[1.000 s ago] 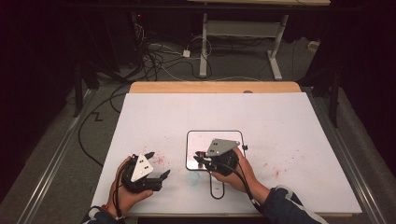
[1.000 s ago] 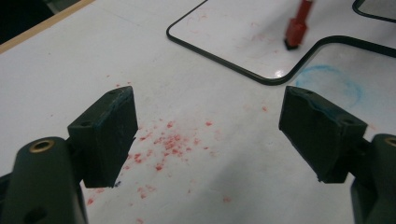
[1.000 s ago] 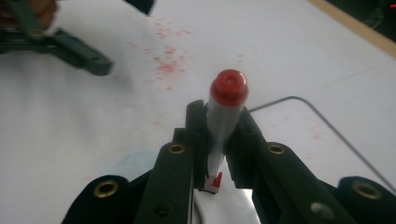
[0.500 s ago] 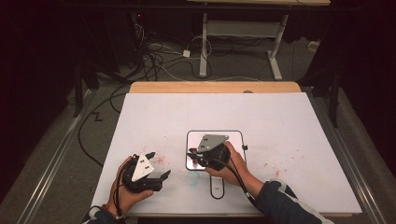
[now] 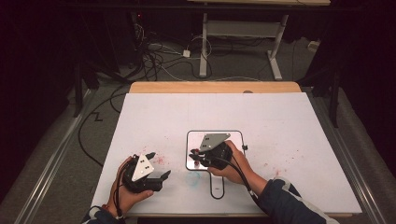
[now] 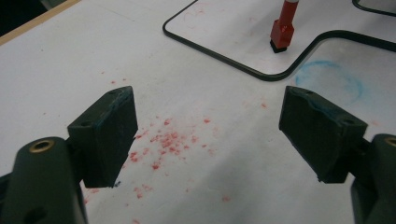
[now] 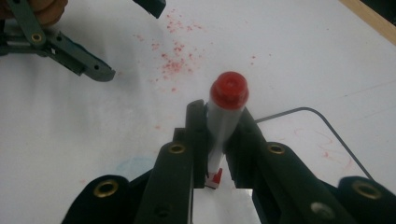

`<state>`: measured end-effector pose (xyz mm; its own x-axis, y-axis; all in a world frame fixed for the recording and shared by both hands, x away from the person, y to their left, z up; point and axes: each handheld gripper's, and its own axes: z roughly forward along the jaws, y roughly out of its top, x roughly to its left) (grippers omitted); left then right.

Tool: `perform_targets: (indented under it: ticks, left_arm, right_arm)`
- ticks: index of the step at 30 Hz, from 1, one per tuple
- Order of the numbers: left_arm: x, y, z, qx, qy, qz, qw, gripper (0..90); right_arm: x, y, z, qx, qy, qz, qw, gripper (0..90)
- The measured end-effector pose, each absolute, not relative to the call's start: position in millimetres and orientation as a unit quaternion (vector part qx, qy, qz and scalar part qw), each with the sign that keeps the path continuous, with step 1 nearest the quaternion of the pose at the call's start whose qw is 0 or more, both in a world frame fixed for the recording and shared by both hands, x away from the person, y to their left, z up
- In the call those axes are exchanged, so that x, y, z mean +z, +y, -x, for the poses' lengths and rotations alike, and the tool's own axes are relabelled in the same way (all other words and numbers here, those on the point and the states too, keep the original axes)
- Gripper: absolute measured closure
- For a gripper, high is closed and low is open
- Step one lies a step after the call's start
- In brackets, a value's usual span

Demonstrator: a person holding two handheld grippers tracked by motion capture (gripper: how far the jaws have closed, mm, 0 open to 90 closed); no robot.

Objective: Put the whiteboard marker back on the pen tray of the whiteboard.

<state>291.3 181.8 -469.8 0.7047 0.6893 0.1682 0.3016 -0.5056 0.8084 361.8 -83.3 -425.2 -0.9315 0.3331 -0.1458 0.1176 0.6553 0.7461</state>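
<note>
A small whiteboard (image 5: pixel 236 140) with a thin black rim and a handle (image 5: pixel 217 189) lies flat on the white table. My right gripper (image 5: pixel 196 156) (image 7: pixel 223 126) is over its left part, shut on a red marker (image 7: pixel 227 100). In the left gripper view the marker's (image 6: pixel 282 28) lower end touches the whiteboard (image 6: pixel 224 32). To the left, near the table's front edge, my left gripper (image 5: pixel 159 164) (image 6: pixel 208 135) is held open with nothing between its pads, aimed toward the board.
Red specks (image 5: pixel 159 159) (image 6: pixel 163 140) dot the table (image 5: pixel 280 112) between the left gripper and the board, and a faint blue smudge (image 5: pixel 194 182) (image 6: pixel 334 79) lies near the handle. Cables and desk legs stand on the floor beyond the far edge.
My right gripper has shifted a little to the left over the whiteboard, still holding the marker. The left gripper has stayed put.
</note>
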Motion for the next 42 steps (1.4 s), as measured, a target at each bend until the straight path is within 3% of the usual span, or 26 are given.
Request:
perform_targets:
  ticks: [6,9,11,14,18,20,23,26,29,33,39,42]
  left_arm:
    - [-470.1,181.0,-291.4,0.244,0.295,-0.834,0.397,18.9]
    - [-470.3,181.7,-291.8,0.243,0.297,-0.833,0.398,18.9]
    - [-470.6,181.7,-292.0,0.242,0.297,-0.834,0.398,18.9]
    - [-470.4,181.4,-291.8,0.242,0.295,-0.834,0.398,18.9]
    - [-470.1,181.2,-291.2,0.242,0.295,-0.834,0.399,18.9]
    - [-470.4,181.5,-291.3,0.242,0.294,-0.835,0.398,18.9]
    - [-471.1,181.6,-292.0,0.239,0.295,-0.835,0.398,18.9]
    - [-471.1,181.7,-292.1,0.239,0.294,-0.836,0.398,18.9]
    - [-471.1,181.8,-292.4,0.239,0.295,-0.835,0.398,18.9]
    - [-470.7,182.0,-291.6,0.240,0.295,-0.834,0.399,18.9]
    - [-471.2,181.4,-292.2,0.238,0.295,-0.835,0.398,18.9]
    - [-471.0,181.2,-292.1,0.238,0.295,-0.836,0.398,18.9]
  right_arm:
    - [-426.1,-99.0,-382.9,0.381,0.888,-0.166,0.198,81.2]
    - [-426.5,-99.9,-384.6,0.389,0.886,-0.168,0.187,81.1]
    - [-427.4,-95.4,-379.3,0.408,0.885,-0.165,0.149,81.1]
    - [-427.6,-82.6,-366.0,0.410,0.893,-0.134,0.131,81.1]
    - [-429.0,-75.7,-369.6,0.412,0.890,-0.135,0.137,81.2]
    - [-429.3,-77.8,-378.0,0.399,0.888,-0.145,0.178,81.2]
    - [-428.8,-84.2,-389.8,0.388,0.881,-0.178,0.203,81.2]
    - [-428.4,-87.8,-393.8,0.390,0.881,-0.182,0.197,81.1]
    - [-427.2,-83.6,-386.4,0.401,0.887,-0.172,0.153,81.1]
    - [-424.3,-83.2,-382.5,0.384,0.897,-0.155,0.156,81.2]
    - [-422.9,-100.4,-398.4,0.363,0.887,-0.203,0.199,81.2]
    - [-422.4,-98.2,-392.5,0.374,0.891,-0.196,0.167,81.1]
